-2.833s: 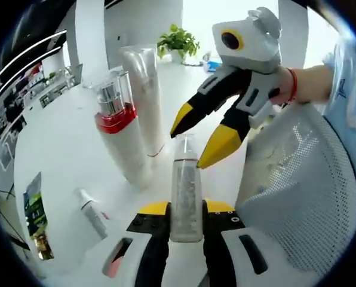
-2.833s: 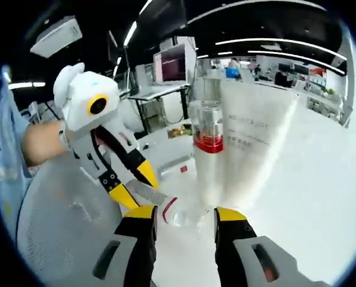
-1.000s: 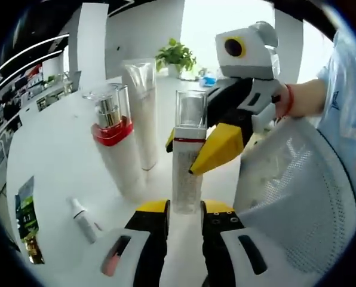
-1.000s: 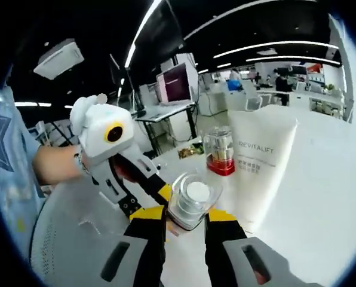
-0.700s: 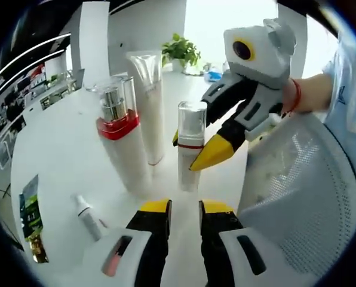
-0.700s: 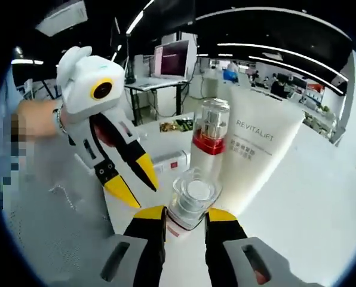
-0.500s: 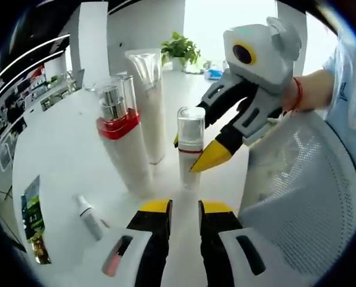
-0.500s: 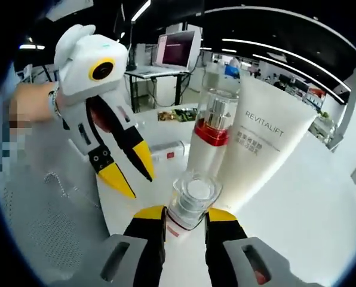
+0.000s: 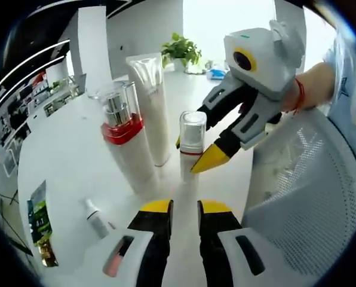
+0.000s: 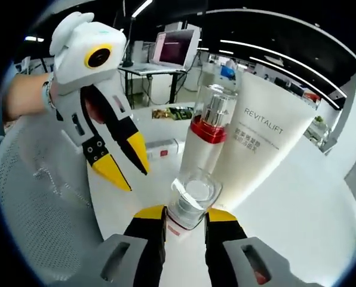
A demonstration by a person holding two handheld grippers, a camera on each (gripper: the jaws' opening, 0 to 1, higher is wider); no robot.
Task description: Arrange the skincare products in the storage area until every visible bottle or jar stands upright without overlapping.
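A small bottle with a clear cap and red band (image 9: 192, 134) stands upright on the white table (image 9: 64, 149). My right gripper (image 9: 193, 156) comes in from the right and is shut on it. In the right gripper view the bottle's cap (image 10: 193, 197) sits between the yellow tips of my right gripper (image 10: 184, 214). My left gripper (image 9: 184, 209) is a short way in front of the bottle, slightly open and holding nothing. In the right gripper view my left gripper (image 10: 123, 161) hangs beside the bottle. A red-collared pump bottle (image 9: 124, 137) (image 10: 205, 143) and a white tube (image 9: 151, 101) (image 10: 267, 137) stand upright close by.
A white mesh basket (image 9: 309, 197) (image 10: 34, 191) lies at the right of the left gripper view. A small white tube (image 9: 95, 216) lies flat near a leaflet (image 9: 40, 227). A small white box (image 10: 160, 149) lies behind the bottles. A potted plant (image 9: 181, 48) stands far back.
The small bottle lay in my left gripper, was raised upright and taken by my right gripper. My left gripper let go and drew back from it.
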